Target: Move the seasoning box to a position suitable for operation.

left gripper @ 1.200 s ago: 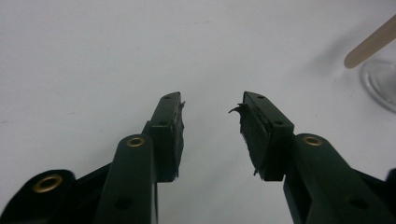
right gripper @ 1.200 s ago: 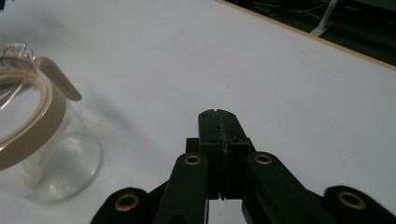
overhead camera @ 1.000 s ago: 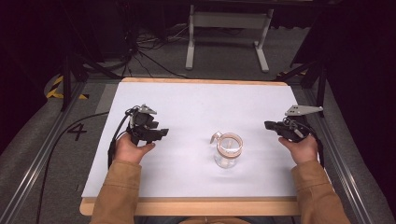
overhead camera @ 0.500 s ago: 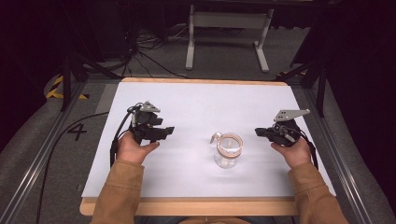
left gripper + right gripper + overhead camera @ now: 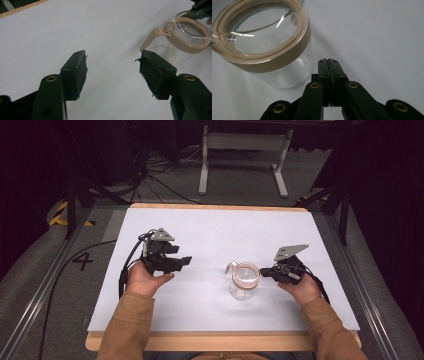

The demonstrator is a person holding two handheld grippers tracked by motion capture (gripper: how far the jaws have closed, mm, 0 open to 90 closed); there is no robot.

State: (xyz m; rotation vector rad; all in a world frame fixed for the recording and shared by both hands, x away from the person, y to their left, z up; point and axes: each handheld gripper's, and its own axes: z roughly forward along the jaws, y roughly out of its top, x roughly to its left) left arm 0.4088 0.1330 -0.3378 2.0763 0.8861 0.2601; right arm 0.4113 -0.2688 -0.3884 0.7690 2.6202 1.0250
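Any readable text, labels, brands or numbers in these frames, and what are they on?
"4": a dark numeral on the grey floor left of the table, seen in the high view.
Glass jar, left gripper, right gripper: no lettering or brand readable.

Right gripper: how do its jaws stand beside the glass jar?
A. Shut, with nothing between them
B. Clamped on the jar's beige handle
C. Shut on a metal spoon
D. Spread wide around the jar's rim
A. In the right gripper view the right gripper has its two black jaws pressed flat together, with nothing between them, just beside the glass jar, whose tan rim and beige handle stay ungripped.
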